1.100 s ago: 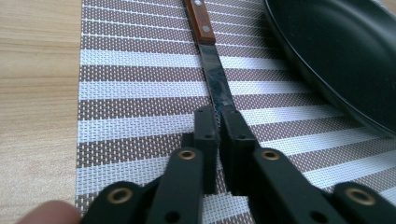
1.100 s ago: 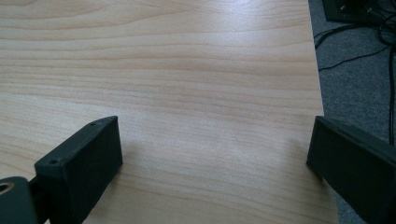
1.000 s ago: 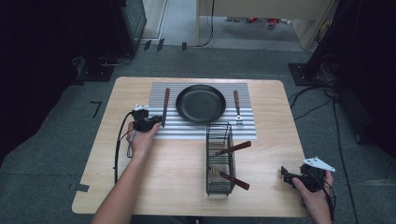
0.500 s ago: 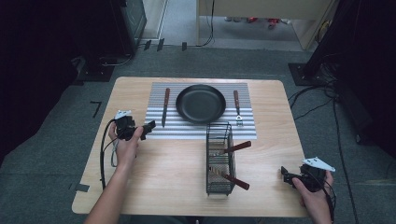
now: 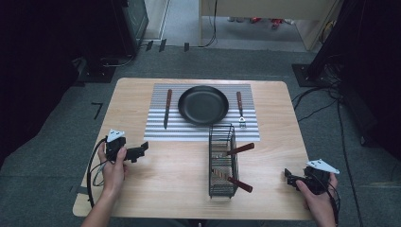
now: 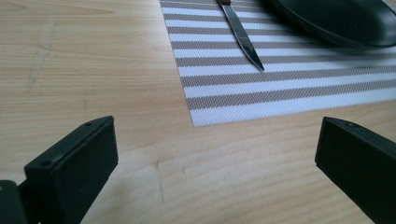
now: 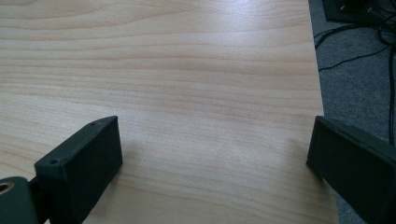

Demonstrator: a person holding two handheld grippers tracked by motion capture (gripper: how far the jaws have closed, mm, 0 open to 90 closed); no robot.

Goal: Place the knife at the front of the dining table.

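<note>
A: What's the L hand doing rn?

B: The left gripper is low over bare table, just off the near-left corner of the striped placemat. Its jaws have just been opening, they stand wide apart w/ nothing between them.

A: And the knife?

B: The knife lies flat on the mat, left of the black pan, blade tip toward the near edge, well clear of the gripper. The fork lies on the pan's other side. Looks like a place setting, both sides laid.

A: Right hand?

B: The right gripper is at the near-right corner, jaws spread too, empty, just wood under them.

A: So which step?

B: I'd say the knife is placed and let go, and the L hand is btwn jobs. The wire basket has two wooden handles poking out to the right, so prob. more to fetch.

A: Next move needs what?

B: Imo the R gripper is nearer. Come in from the right, line the jaws across a handle, close on it, then draw it out w/o tipping the basket.
</note>
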